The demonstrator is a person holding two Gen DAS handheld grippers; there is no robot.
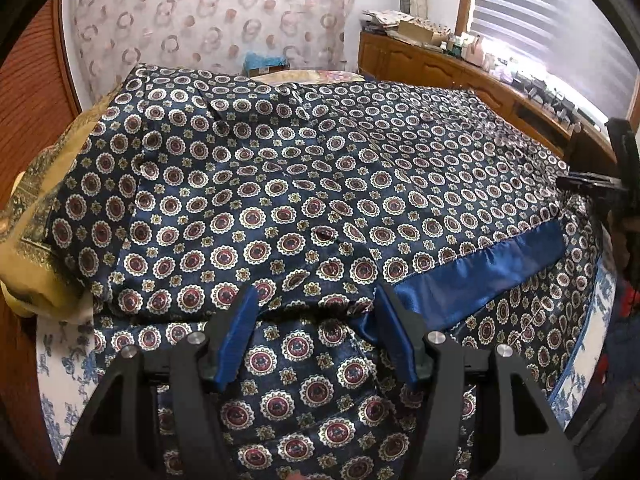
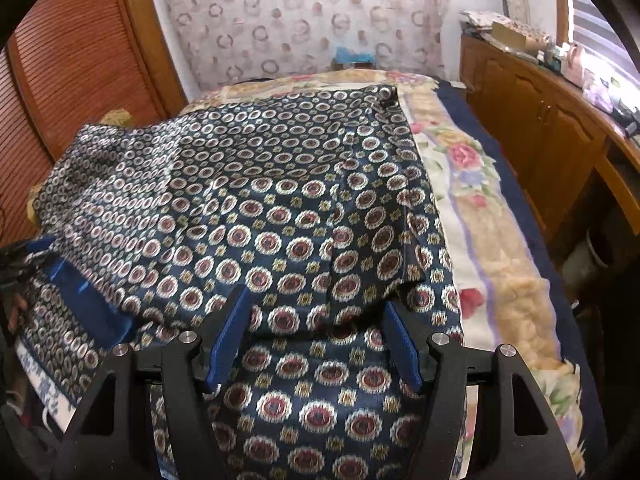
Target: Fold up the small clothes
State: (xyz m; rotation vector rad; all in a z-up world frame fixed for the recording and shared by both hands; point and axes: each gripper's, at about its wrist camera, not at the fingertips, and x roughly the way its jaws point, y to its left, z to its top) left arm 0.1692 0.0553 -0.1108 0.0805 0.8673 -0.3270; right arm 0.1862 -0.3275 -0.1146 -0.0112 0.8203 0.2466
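Since the patterned garment (image 1: 280, 184) lies folded near the bed's (image 2: 500, 240) front edge, we hold the left tool (image 1: 316, 312) and right tool (image 2: 316, 312) released above it, ready to grasp its fold

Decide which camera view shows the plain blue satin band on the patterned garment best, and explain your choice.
The left wrist view: the plain blue band runs long and unbroken across the garment, sharply lit. The right wrist view catches only a short, shadowed piece at its left edge.

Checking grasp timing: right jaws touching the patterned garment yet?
Cannot tell. Right wrist view: right gripper open astride the patterned garment, fabric between the jaws, but contact isn't plain.
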